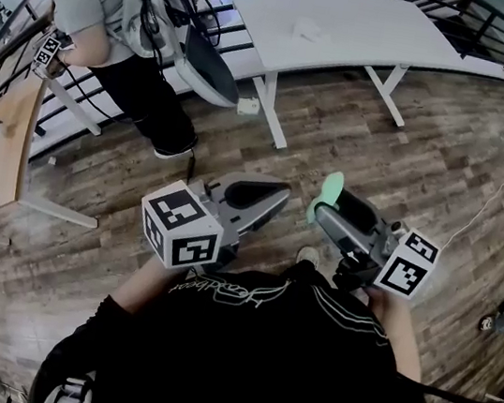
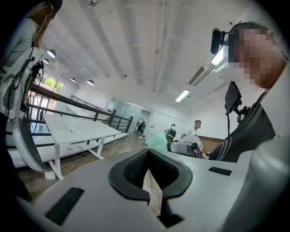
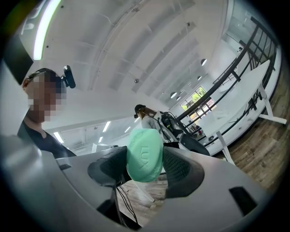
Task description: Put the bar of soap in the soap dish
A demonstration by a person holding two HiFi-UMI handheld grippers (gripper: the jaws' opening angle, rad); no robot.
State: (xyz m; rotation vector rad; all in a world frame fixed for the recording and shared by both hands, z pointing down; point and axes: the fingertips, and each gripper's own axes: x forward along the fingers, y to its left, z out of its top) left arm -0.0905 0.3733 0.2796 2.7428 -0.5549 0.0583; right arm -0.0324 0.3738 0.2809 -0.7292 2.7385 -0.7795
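While my right gripper (image 3: 144, 174) clamps the soap bar (image 3: 144, 154) and my left gripper (image 2: 152, 183) rests closed, empty, I apply even pressure; no dish shows.

the head view looks steeply down from above the wearer's black shirt (image 1: 259, 339), with the left gripper (image 1: 272, 192) and right gripper (image 1: 330, 215) close below and the wooden floor (image 1: 413, 145) farther off. the left gripper view sits low, right behind its own jaws, tilted up toward the ceiling (image 2: 149, 45). the right gripper view rides the same way behind its jaws, also facing upward. all three views share the white table (image 1: 355, 32), the standing person (image 1: 103, 2) and the green bar of soap (image 3: 144, 154). each gripper view also catches the wearer at one edge.
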